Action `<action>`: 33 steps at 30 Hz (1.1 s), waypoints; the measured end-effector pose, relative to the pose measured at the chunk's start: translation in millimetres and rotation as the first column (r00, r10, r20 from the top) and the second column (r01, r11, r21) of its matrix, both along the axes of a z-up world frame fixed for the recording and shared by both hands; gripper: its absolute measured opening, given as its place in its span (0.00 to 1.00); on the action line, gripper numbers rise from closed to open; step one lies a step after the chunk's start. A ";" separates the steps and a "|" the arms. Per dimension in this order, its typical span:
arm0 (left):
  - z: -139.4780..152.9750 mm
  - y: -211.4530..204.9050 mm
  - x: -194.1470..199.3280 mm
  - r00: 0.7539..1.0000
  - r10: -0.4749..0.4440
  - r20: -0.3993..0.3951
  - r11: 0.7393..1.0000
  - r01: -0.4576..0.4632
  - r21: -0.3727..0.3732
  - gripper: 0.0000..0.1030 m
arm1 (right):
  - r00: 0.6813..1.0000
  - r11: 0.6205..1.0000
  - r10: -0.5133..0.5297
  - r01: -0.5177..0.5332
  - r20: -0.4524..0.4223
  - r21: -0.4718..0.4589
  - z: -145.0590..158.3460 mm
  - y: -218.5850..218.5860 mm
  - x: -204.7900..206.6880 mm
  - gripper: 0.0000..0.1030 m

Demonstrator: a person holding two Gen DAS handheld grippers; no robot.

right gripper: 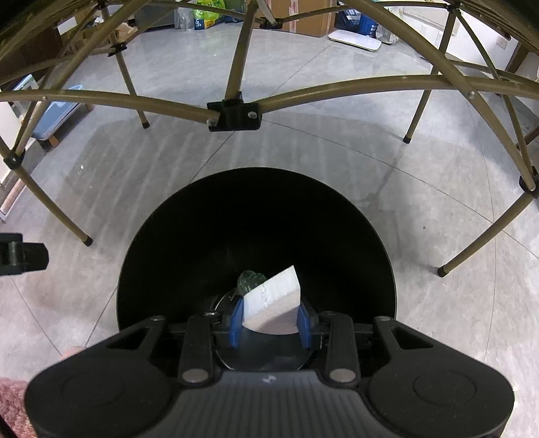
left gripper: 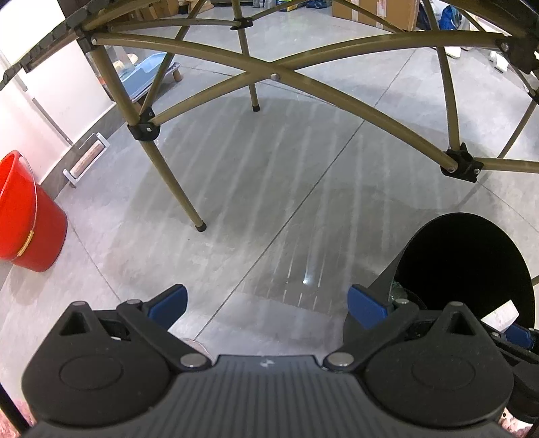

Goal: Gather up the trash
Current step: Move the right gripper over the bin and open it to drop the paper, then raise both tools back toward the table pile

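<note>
My right gripper (right gripper: 270,325) is shut on a white foam block (right gripper: 273,305), held over the mouth of a black round bin (right gripper: 188,242). Deep in the bin, just beyond the block, lies a crumpled green-clear piece of plastic (right gripper: 250,280). In the left wrist view my left gripper (left gripper: 267,305) stands open over bare floor with nothing between its blue fingers (left gripper: 168,303). The same black bin (left gripper: 471,256) sits at its right, with the white foam block (left gripper: 503,315) showing at the rim and the right gripper's blue pad below it.
A folding table's olive metal frame (right gripper: 232,111) spans the floor ahead, its legs (left gripper: 175,188) planted around the bin. A red bucket (left gripper: 27,222) stands at the far left by a white wall. Cardboard boxes (right gripper: 303,17) and bags line the far side of the grey floor.
</note>
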State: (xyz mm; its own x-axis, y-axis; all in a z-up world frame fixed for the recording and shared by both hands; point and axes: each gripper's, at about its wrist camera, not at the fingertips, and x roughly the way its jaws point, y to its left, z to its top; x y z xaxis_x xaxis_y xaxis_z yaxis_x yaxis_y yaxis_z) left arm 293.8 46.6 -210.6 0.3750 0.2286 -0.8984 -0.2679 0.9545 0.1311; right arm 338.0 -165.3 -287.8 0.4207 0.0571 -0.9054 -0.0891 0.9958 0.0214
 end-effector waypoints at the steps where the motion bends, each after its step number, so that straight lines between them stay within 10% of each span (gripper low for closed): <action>1: 0.3 0.4 -0.1 1.000 0.002 0.000 1.000 -0.002 -0.002 1.00 | 1.000 1.000 0.000 0.000 -0.001 -0.001 -0.6 0.3 0.5 0.31; 8: 0.2 0.3 0.0 1.000 0.004 0.001 1.000 -0.004 -0.003 1.00 | 1.000 1.000 0.001 -0.001 -0.008 0.002 -1.1 0.1 1.3 0.36; 13: 0.1 0.5 -0.2 1.000 0.005 0.000 1.000 -0.005 -0.008 1.00 | 1.000 0.999 -0.022 0.022 -0.013 -0.032 -3.1 0.4 3.6 0.96; 33: 6.8 -2.4 -1.5 1.000 -0.004 0.021 0.999 0.005 -0.036 1.00 | 0.999 0.999 -0.049 0.049 0.008 -0.019 4.4 -7.7 1.9 1.00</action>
State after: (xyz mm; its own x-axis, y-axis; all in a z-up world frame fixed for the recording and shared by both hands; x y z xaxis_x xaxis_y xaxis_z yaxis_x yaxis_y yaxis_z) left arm 292.3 44.2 -203.7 0.3950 0.1950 -0.8978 -0.2662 0.9596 0.0913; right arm 339.9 -173.0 -283.4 0.4291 0.0187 -0.9031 -0.0405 0.9992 0.0015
